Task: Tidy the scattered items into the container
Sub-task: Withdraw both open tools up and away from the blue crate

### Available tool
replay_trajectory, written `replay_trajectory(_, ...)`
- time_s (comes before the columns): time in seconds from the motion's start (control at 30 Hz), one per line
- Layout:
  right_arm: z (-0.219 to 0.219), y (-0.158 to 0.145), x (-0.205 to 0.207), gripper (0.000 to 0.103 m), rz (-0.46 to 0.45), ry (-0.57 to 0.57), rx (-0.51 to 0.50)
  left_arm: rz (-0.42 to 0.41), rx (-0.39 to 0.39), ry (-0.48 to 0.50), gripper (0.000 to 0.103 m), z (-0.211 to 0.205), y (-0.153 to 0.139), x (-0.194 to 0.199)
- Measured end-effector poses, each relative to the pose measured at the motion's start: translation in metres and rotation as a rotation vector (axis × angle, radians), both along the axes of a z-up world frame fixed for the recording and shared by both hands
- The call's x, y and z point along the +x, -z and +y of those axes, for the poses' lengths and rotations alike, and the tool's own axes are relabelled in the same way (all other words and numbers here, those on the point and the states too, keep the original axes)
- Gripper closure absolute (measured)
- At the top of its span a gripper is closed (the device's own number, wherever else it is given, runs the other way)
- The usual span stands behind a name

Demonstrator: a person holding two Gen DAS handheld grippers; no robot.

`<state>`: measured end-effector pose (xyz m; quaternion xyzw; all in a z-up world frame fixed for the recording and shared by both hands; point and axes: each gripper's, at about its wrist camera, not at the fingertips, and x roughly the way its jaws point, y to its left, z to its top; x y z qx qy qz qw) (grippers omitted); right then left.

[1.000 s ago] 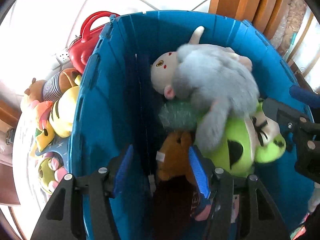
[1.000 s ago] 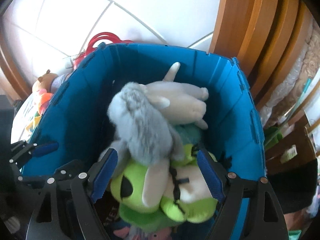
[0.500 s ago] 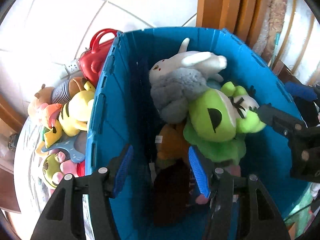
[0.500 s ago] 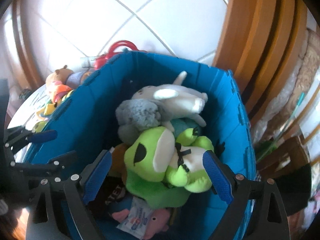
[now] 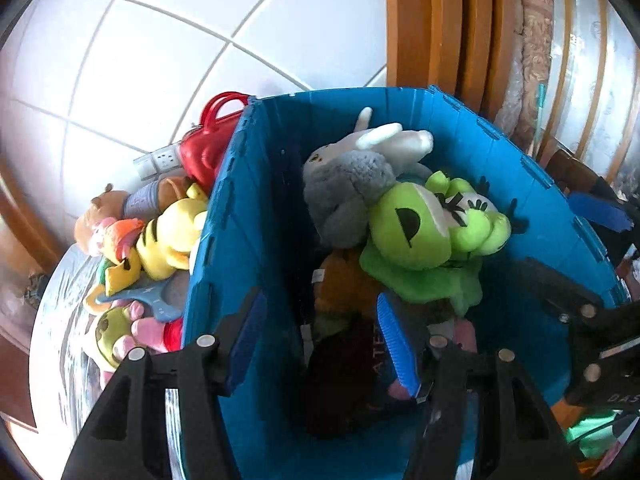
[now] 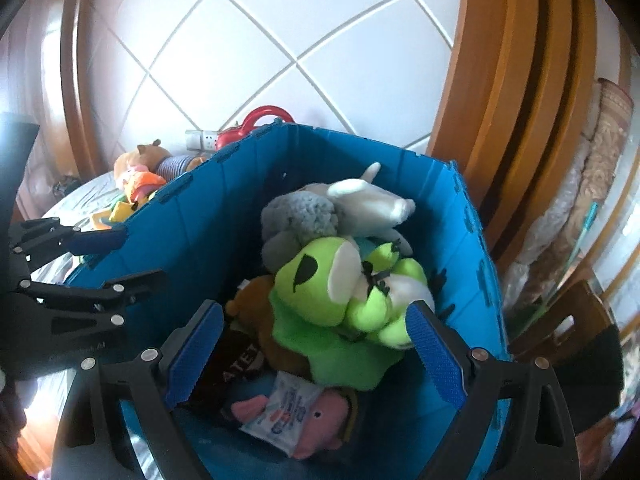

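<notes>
The blue box point(image 6: 360, 152) holds a green plush point(image 6: 332, 292), a grey plush point(image 6: 300, 216) and a pink toy point(image 6: 324, 412). More toys point(image 5: 160, 236) lie just outside its wall. The left hand-held gripper point(image 5: 320, 332) is open and empty. The right hand-held gripper point(image 6: 316, 356) is wide open, holding nothing.

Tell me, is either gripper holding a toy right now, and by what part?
Neither. The left gripper and right gripper are both open above the bin, nothing between their pads. The green plush lies loose inside.
</notes>
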<state>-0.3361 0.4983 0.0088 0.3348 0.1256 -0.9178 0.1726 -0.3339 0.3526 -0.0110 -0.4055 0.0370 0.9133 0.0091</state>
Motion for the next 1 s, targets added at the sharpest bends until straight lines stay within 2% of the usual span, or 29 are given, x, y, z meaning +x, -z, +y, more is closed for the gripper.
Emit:
replay_trajectory(0.1,0.005,0.005,0.013,0.009,0.007,0.004,-0.016,0.02,0.007,-0.018,0.046,-0.004,0.001,0.015)
replay_trajectory(0.27,0.006,0.013,0.03,0.009,0.053,0.026,0.025,0.052,0.036,-0.055,0.046,-0.01,0.001,0.043)
replay_trajectory(0.5,0.007,0.021,0.046,0.009,0.068,-0.027,-0.027,0.025,0.045,-0.13,0.046,-0.025,0.01,0.069)
replay_trajectory(0.67,-0.001,0.03,0.05,0.009,0.045,-0.051,-0.053,0.046,0.047,-0.168,0.044,-0.04,0.006,0.085)
replay_trajectory(0.8,-0.006,0.028,0.058,0.009,0.056,-0.054,-0.056,0.075,0.065,-0.17,0.04,-0.052,-0.001,0.095)
replay_trajectory(1.0,-0.024,0.017,0.075,0.009,0.087,-0.045,-0.071,0.115,0.074,-0.173,0.04,-0.082,-0.011,0.115)
